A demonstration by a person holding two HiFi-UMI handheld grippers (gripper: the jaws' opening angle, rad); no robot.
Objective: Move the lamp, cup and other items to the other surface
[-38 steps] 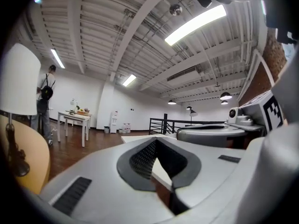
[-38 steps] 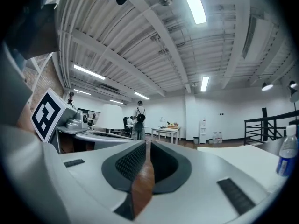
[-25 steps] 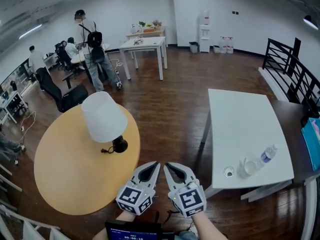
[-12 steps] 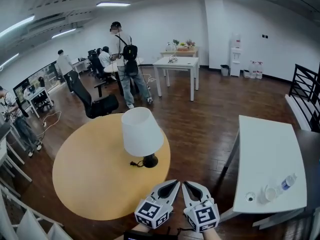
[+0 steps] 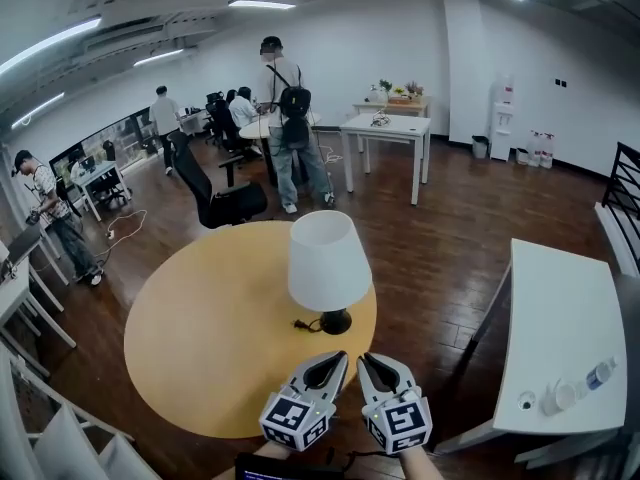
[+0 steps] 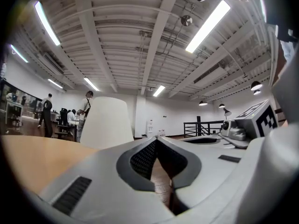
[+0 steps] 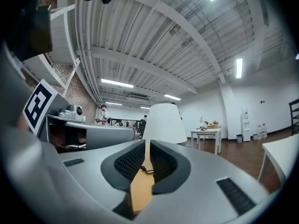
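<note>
A lamp (image 5: pixel 329 263) with a white shade and black base stands on the round yellow table (image 5: pixel 210 328), near its right edge. My two grippers are held side by side just in front of it at the table's near rim. The left gripper (image 5: pixel 339 356) is shut and empty; the lamp shade (image 6: pixel 105 122) rises left of its tips. The right gripper (image 5: pixel 366 358) has its jaws opening, a narrow slit with nothing in it; the lamp (image 7: pixel 163 123) stands straight ahead. A clear cup (image 5: pixel 556 398), a bottle (image 5: pixel 595 376) and a small round item (image 5: pixel 526 401) sit on the white table (image 5: pixel 560 318).
Dark wood floor separates the two tables. A black office chair (image 5: pixel 225 198) and several people stand beyond the round table. More white tables (image 5: pixel 390 128) and a water dispenser (image 5: pixel 503 118) are at the back; a black railing (image 5: pixel 625 183) is at the right.
The view has swung left: the lamp and round table now sit in the middle ahead of both grippers, and the white table has slid to the right edge.
</note>
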